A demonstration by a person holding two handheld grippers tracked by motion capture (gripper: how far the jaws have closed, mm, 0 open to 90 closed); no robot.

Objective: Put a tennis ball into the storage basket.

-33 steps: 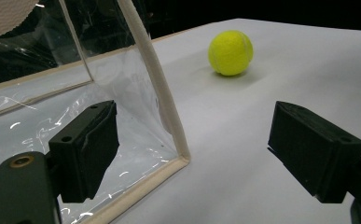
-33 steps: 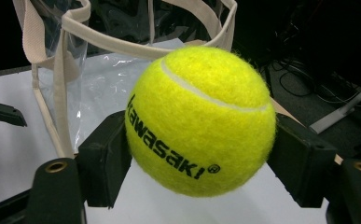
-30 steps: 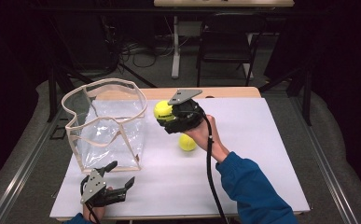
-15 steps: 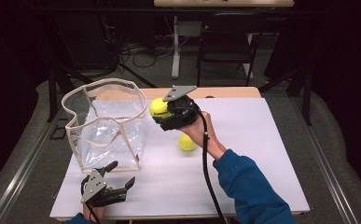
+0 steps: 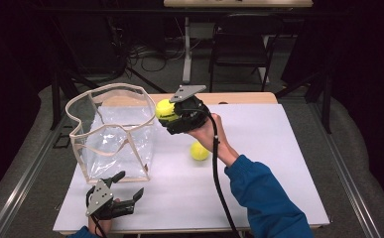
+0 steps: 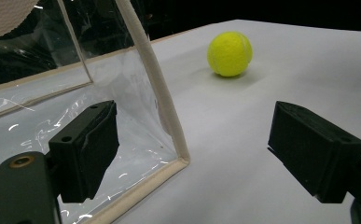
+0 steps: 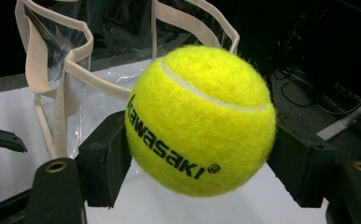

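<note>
Transfer is the step in hand, judging by the layout: in the high view the right hand-held gripper (image 5: 168, 115) carries a ball (image 5: 165, 110) in the air just beside the rim of the clear bag (image 5: 111, 134), which stands open on the white bench (image 5: 279, 163). A second ball (image 5: 199, 151) lies on the bench, and the left hand-held gripper (image 5: 130, 188) rests by the bag's near corner. The next move probably calls for bringing the ball over the bag's mouth before the jaws part. In the left gripper view, the left hand-held gripper (image 6: 192, 154) stands wide open and empty, with the bag's trimmed corner (image 6: 166, 116) between its jaws. In the right gripper view, the jaws are clamped on both sides of the ball (image 7: 199, 121), fuzzy yellow with a white seam and black "Kawasaki" lettering.
</note>
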